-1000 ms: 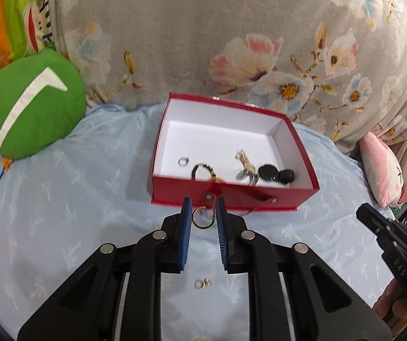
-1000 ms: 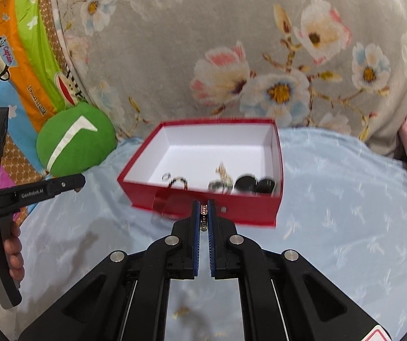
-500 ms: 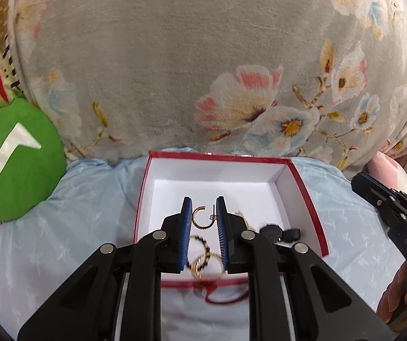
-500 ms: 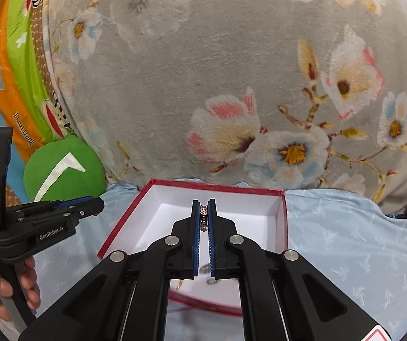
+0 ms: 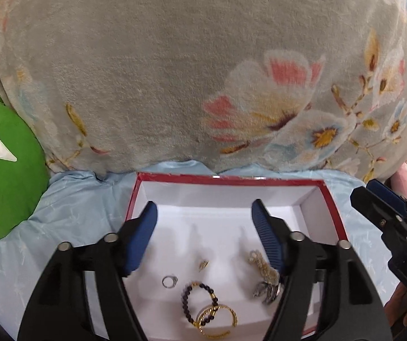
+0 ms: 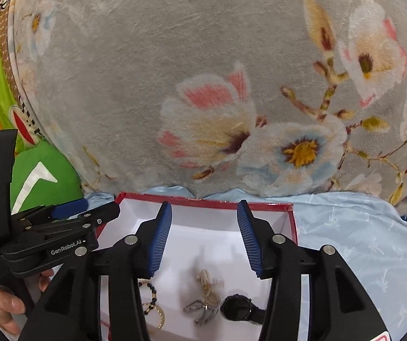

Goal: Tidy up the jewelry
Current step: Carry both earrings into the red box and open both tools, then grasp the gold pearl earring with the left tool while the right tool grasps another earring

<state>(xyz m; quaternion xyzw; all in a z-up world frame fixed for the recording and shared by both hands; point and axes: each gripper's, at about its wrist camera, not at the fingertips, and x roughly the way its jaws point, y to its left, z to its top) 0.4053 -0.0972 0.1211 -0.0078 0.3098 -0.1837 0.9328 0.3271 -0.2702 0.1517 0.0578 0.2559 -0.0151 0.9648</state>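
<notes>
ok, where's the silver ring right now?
Left wrist view: the silver ring lies on the white floor of the red box, left of centre, just left of the black bead bracelet, below the small gold earring.

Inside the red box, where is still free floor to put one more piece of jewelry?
The white floor near the red box's far wall is bare, and its left part beside the silver ring. The near half is crowded: beaded bracelet, gold hoop, pearl brooch, black watch.

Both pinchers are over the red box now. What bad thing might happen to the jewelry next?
The gold hoop lies across the beaded bracelet, so they might tangle if grabbed together. The left gripper and right gripper, both opening with nothing between their fingers, hang close above the red box; a low sweep might knock the small ring or tip the box.
</notes>
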